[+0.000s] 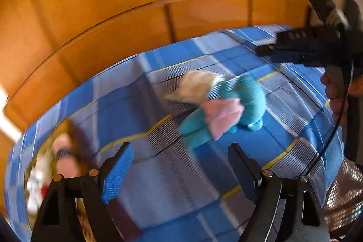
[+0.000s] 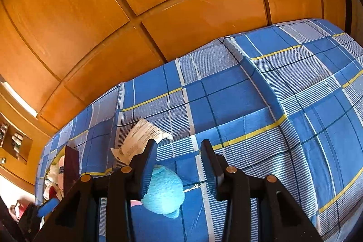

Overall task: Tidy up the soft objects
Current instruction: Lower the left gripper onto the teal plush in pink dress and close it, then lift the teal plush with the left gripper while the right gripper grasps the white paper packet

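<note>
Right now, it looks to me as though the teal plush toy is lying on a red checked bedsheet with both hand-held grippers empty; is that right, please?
Nearly: the bedsheet is blue checked, not red, as the right wrist view shows clearly. The teal plush toy does lie on it, and neither the left hand-held gripper nor the right hand-held gripper holds anything.

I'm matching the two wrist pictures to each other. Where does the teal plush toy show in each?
Left wrist: teal plush toy right of centre, lying on the bedspread beyond the open fingers.
Right wrist: low centre, beside the left finger.
Shared landmark: blue plaid bedspread.
</note>
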The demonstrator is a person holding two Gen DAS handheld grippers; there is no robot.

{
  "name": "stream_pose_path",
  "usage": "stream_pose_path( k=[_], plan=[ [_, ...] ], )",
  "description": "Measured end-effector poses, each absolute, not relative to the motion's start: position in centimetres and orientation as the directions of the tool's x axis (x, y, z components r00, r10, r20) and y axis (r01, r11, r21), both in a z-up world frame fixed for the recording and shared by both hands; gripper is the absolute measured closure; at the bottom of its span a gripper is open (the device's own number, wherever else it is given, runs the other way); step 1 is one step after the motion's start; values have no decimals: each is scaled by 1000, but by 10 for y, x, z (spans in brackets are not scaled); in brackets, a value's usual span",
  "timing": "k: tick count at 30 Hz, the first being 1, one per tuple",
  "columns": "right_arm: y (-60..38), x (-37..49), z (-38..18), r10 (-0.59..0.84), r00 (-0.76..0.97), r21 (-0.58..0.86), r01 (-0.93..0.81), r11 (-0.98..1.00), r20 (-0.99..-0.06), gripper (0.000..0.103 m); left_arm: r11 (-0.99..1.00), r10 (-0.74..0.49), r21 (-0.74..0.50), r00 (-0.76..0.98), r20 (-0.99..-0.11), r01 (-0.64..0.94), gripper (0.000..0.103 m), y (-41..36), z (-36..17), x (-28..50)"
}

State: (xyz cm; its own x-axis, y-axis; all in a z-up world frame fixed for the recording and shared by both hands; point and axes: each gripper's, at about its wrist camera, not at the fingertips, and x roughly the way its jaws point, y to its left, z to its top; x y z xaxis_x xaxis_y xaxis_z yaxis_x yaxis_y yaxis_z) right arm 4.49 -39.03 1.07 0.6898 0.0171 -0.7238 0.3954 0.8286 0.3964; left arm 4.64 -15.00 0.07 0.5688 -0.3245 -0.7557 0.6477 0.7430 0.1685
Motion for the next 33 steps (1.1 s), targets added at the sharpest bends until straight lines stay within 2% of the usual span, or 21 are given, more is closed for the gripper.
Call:
stream_pose_path(
  k=[9,16,18,20,22,25,29,33],
  plan=[
    [-401,42,11,40,694,444,415,794,-719,63,539,-385,273,522,-761,796,15,-230,-16,68],
    [-408,40,6,58,689,480,439,760,-722,63,379,-384,297,441,-811,877,15,-264,-46,78],
    [-410,40,6,63,689,486,441,755,-722,63,371,-392,254,399,-829,893,28,-268,-53,83],
    [-411,41,5,66,687,489,442,752,-723,63,384,-412,183,346,-843,905,55,-270,-56,87],
    [-411,41,5,65,689,491,443,750,-722,63,390,-424,124,297,-855,912,70,-269,-59,85],
    [-413,40,4,60,689,490,449,747,-722,63,428,-450,69,278,-849,901,74,-260,-61,79],
    [-413,39,3,56,690,490,452,746,-722,63,525,-500,-50,261,-826,850,75,-234,-50,72],
    [-410,40,1,63,684,484,445,754,-727,63,619,-513,-104,301,-804,778,74,-198,-37,59]
  ],
)
